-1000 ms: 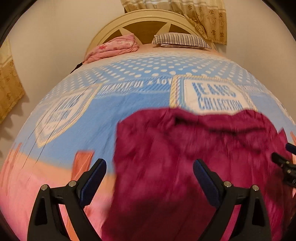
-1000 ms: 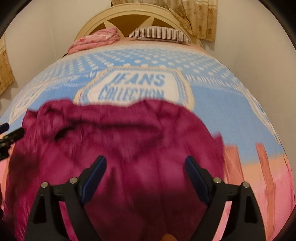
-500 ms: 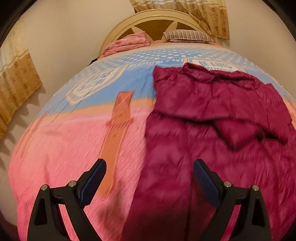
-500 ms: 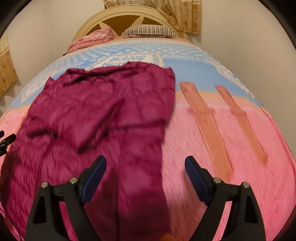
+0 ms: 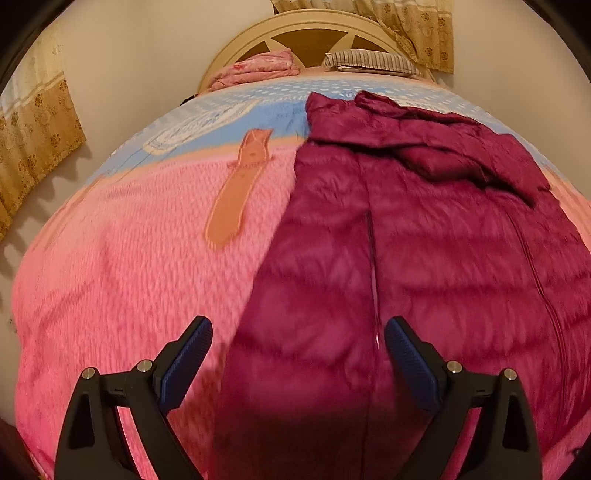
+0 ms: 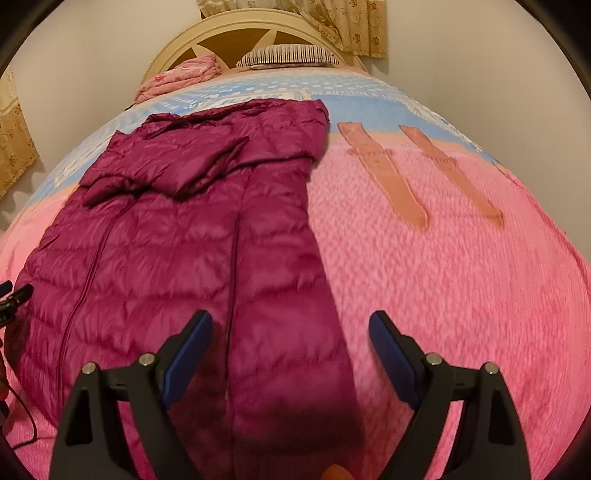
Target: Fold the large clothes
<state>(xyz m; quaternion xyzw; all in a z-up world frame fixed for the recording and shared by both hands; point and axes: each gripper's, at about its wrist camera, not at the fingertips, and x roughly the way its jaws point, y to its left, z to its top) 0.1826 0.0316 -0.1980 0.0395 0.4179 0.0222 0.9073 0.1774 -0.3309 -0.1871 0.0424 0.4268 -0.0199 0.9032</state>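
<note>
A long maroon quilted puffer coat (image 5: 424, 240) lies lengthwise on the bed, its sleeves folded across the upper part near the far end. In the right wrist view the same coat (image 6: 177, 229) fills the left half. My left gripper (image 5: 297, 354) is open above the coat's left edge near the hem, nothing between its blue pads. My right gripper (image 6: 290, 350) is open above the coat's right edge near the hem, also holding nothing. The tip of the left gripper (image 6: 14, 295) shows at the left rim of the right wrist view.
The bed carries a pink and blue bedspread (image 5: 129, 277) with orange strap patterns (image 6: 384, 173). At the headboard (image 5: 306, 33) lie a folded pink blanket (image 5: 258, 68) and a striped pillow (image 5: 369, 61). Curtains (image 5: 33, 136) hang at the left wall.
Both grippers have pulled back from the coat's upper part toward the foot of the bed; the whole coat and the pink bedspread have come into view. Both stay open.
</note>
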